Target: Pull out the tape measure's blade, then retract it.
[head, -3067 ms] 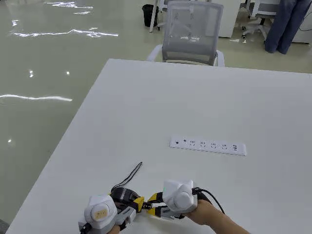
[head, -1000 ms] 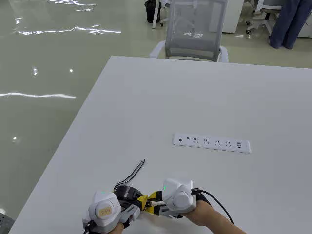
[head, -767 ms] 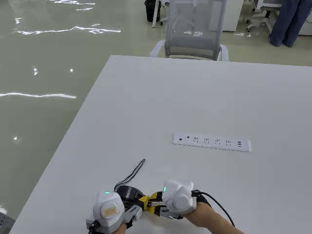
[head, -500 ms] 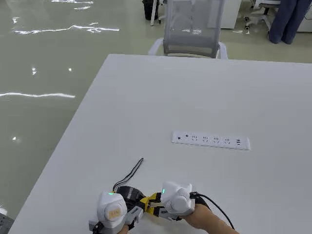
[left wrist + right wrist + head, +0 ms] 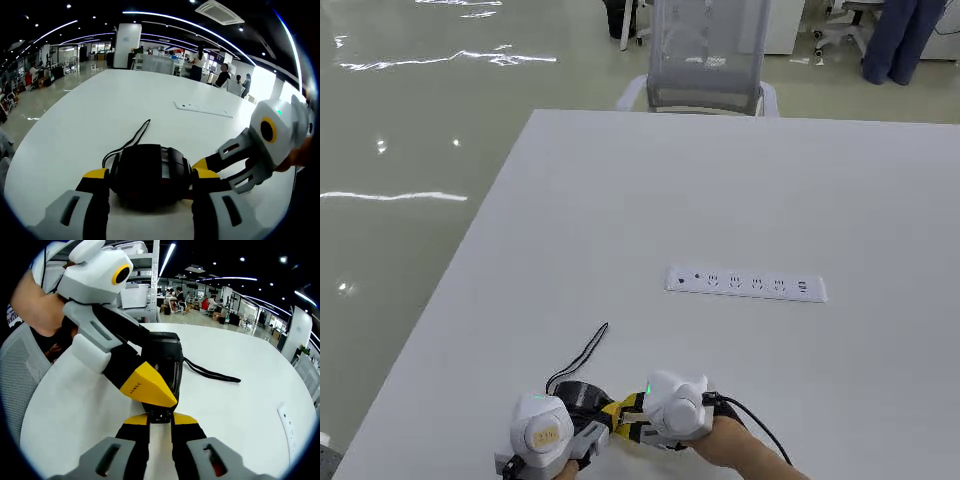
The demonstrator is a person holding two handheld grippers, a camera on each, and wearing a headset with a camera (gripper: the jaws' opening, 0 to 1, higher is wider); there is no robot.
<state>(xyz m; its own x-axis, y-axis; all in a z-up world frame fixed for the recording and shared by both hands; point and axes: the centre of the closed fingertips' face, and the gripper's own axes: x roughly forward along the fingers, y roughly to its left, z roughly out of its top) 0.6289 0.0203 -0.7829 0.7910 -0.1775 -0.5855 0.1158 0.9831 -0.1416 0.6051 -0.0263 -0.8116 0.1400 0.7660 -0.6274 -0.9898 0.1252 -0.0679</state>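
Observation:
A black tape measure (image 5: 580, 397) lies near the front edge of the white table (image 5: 720, 190), its black wrist strap (image 5: 582, 350) trailing away from me. My left gripper (image 5: 595, 412) is shut on the case (image 5: 150, 167), a yellow-tipped jaw on each side. My right gripper (image 5: 624, 420) meets it from the right. In the right gripper view its jaws (image 5: 160, 419) are pinched together on the blade's end tab at the case's mouth (image 5: 167, 352). Hardly any blade shows between the two grippers.
A white power strip (image 5: 745, 283) lies flat mid-table, beyond the grippers. A grey mesh office chair (image 5: 705, 50) stands at the far edge. To the left the table ends above a glossy floor (image 5: 400, 150). A person stands at the far right (image 5: 890, 40).
The headset has tilted, so the scene has shifted in the picture. Both grippers stay close together at the tape measure, with the left one a little nearer the right.

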